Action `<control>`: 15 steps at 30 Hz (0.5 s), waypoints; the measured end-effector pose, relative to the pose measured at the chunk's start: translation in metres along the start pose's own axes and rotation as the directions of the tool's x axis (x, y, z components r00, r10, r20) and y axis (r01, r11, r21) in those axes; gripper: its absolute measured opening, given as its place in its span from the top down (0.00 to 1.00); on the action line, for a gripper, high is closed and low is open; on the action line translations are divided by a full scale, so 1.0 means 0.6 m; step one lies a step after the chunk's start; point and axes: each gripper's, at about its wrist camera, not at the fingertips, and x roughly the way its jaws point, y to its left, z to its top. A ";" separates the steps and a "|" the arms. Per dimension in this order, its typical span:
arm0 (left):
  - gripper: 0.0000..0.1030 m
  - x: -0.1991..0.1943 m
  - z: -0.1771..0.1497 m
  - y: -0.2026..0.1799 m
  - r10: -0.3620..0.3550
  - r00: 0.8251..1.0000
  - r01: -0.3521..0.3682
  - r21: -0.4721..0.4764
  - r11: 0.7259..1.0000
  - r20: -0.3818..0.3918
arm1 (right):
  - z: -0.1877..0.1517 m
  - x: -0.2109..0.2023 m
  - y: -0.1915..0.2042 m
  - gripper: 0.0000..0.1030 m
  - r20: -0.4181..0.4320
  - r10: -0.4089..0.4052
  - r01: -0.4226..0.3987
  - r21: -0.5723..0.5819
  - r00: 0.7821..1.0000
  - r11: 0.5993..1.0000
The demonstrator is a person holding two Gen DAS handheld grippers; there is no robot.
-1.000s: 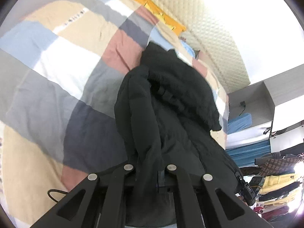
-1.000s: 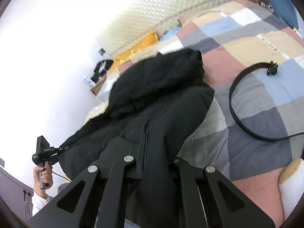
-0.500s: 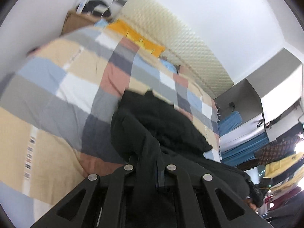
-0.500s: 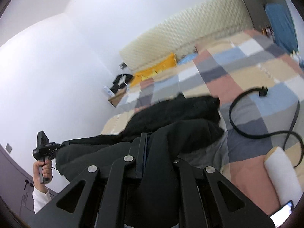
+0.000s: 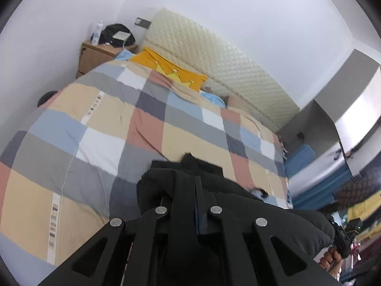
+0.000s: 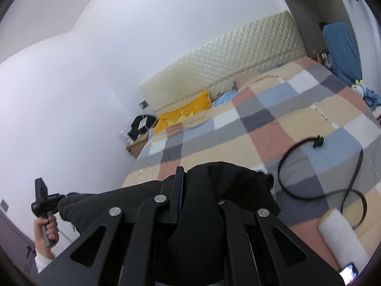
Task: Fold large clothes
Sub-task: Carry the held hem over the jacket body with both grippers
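A large black padded jacket (image 5: 181,183) hangs between my two grippers, stretched above the patchwork bed cover (image 5: 95,124). My left gripper (image 5: 197,190) is shut on one end of it, with dark cloth bunched around the fingers. My right gripper (image 6: 179,176) is shut on the other end of the jacket (image 6: 228,181). In the right wrist view the left gripper (image 6: 60,197) shows at far left, held by a hand (image 6: 48,228), with the jacket running from it. In the left wrist view the right gripper (image 5: 339,232) sits at the lower right. The jacket's lower part is hidden under the grippers.
A black strap (image 6: 283,166) loops on the bed cover at the right, beside a white roll (image 6: 340,236) and a phone (image 6: 347,270). A yellow pillow (image 5: 166,69) lies by the quilted headboard (image 5: 221,66). A wooden nightstand (image 5: 95,54) stands at the back left. Hanging clothes (image 5: 357,205) fill the right.
Both grippers have risen with the jacket in them. The jacket has come up off the bed cover, and far more of the bed and wall now shows.
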 end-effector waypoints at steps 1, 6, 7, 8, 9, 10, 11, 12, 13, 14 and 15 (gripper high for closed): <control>0.93 0.010 0.010 -0.004 0.022 1.000 -0.022 0.004 1.000 0.011 | 0.009 0.012 0.001 0.91 0.008 -0.006 0.007 -0.006 1.000 1.000; 0.93 0.066 0.065 -0.026 0.086 0.995 -0.087 0.022 0.996 0.041 | 0.066 0.088 0.009 0.91 0.023 -0.070 0.071 -0.074 0.997 0.995; 0.93 0.081 0.080 -0.033 0.103 0.994 -0.104 0.032 0.994 0.049 | 0.075 0.098 0.010 0.91 0.023 -0.080 0.081 -0.086 0.997 0.993; 0.93 0.094 0.091 -0.040 0.118 0.992 -0.120 0.043 0.992 0.055 | 0.089 0.116 0.010 0.91 0.021 -0.094 0.095 -0.097 0.995 0.991; 0.93 0.110 0.105 -0.049 0.137 0.988 -0.141 0.059 0.988 0.065 | 0.099 0.129 0.010 0.91 0.019 -0.103 0.104 -0.102 0.995 0.989; 0.93 0.128 0.117 -0.059 0.159 0.984 -0.165 0.077 0.983 0.075 | 0.113 0.150 0.006 0.92 0.017 -0.118 0.119 -0.111 0.993 0.987; 0.92 0.145 0.128 -0.070 0.180 0.980 -0.188 0.096 0.977 0.086 | 0.119 0.161 0.004 0.92 0.016 -0.134 0.135 -0.123 0.991 0.983; 0.92 0.165 0.139 -0.081 0.202 0.974 -0.213 0.118 0.970 0.099 | 0.128 0.179 0.002 0.92 0.016 -0.159 0.160 -0.143 0.987 0.977; 0.92 0.188 0.149 -0.094 0.228 0.967 -0.243 0.144 0.959 0.114 | 0.136 0.204 -0.001 0.92 0.017 -0.198 0.198 -0.175 0.980 0.965; 0.92 0.208 0.157 -0.106 0.250 0.960 -0.269 0.165 0.949 0.128 | 0.141 0.221 -0.002 0.92 0.019 -0.228 0.227 -0.201 0.973 0.953; 0.92 0.230 0.163 -0.117 0.272 0.952 -0.296 0.184 0.937 0.141 | 0.144 0.240 -0.006 0.92 0.021 -0.258 0.256 -0.226 0.966 0.940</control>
